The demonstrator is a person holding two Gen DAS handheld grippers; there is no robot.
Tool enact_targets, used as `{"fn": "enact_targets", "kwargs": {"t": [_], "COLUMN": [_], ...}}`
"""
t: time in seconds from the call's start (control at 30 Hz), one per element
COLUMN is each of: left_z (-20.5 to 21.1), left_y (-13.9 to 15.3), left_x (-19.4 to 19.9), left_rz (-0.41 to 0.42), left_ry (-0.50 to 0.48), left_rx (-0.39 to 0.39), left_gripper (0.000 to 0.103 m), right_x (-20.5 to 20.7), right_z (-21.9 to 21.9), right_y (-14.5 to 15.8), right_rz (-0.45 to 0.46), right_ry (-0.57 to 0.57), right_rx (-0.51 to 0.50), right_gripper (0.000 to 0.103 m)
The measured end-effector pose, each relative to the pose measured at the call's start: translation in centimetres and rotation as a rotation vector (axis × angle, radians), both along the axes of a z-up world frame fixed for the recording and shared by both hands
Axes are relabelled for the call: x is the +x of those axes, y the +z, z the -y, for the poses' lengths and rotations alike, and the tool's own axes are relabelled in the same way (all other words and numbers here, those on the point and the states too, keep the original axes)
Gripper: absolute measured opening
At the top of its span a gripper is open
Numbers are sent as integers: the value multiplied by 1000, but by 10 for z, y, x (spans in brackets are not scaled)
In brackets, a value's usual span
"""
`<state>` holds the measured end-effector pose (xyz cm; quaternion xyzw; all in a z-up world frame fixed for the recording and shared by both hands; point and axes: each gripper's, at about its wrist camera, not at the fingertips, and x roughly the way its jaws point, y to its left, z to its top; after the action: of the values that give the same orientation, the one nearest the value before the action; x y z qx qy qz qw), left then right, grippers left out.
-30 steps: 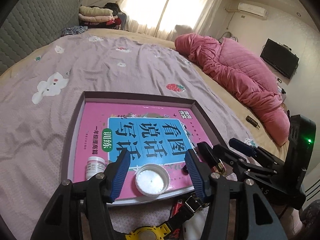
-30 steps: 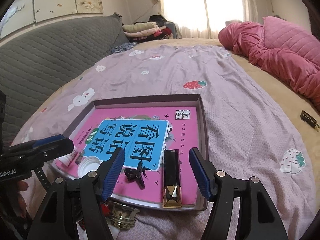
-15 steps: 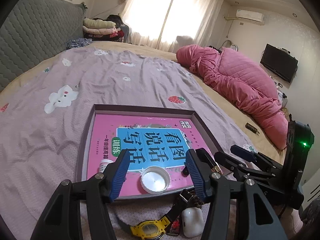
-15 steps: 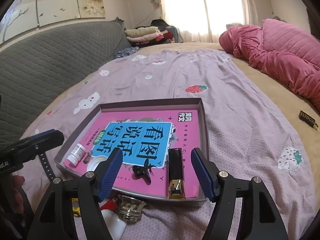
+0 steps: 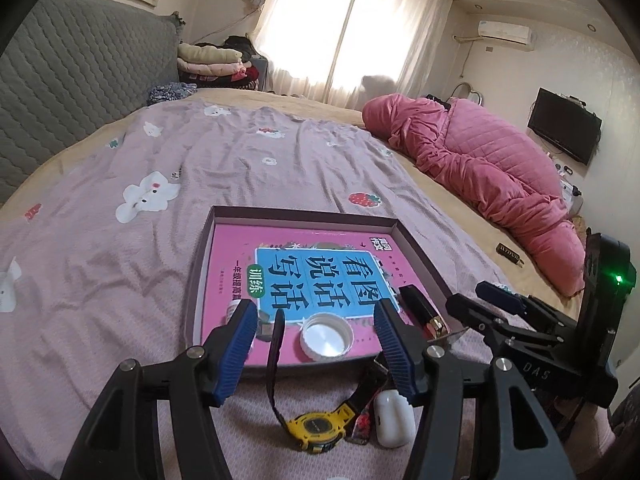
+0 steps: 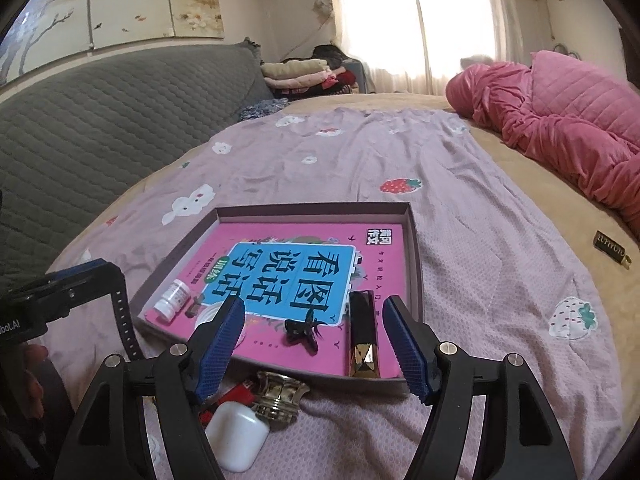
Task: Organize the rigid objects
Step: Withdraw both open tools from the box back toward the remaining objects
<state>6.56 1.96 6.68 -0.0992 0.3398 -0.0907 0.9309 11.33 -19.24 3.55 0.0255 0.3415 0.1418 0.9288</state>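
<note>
The left gripper (image 5: 316, 336) is opening and the right gripper (image 6: 314, 344) spread, jaws empty; a watch (image 5: 316, 426), earbud case (image 5: 394, 416) and perhaps a knob (image 6: 280, 394) are seen before the tray (image 5: 304, 216).

Bright curtained window (image 5: 352, 32), grey quilted headboard (image 5: 72, 80), mauve bedspread (image 5: 240, 168), wall television (image 5: 564, 132), air conditioner (image 5: 506, 32)

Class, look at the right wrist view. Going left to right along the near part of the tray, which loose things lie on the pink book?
Small white pill bottle → white round cap, partly hidden by the tongs → small black hair clip → black and gold lipstick tube.
</note>
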Motion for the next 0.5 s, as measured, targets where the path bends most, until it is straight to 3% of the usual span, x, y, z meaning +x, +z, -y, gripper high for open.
{"fn": "enact_targets", "kwargs": {"t": [0.5], "left_z": [4], "left_y": [0], "left_x": [-25], "left_rz": [-2], "left_ry": [-6], "left_rx": [23], "left_gripper": [61], "right_x": [-28], "right_z": [-2], "right_y": [7], "right_rz": [11], "right_ry": [18], "right_rx": [-22], "right_gripper": [73]}}
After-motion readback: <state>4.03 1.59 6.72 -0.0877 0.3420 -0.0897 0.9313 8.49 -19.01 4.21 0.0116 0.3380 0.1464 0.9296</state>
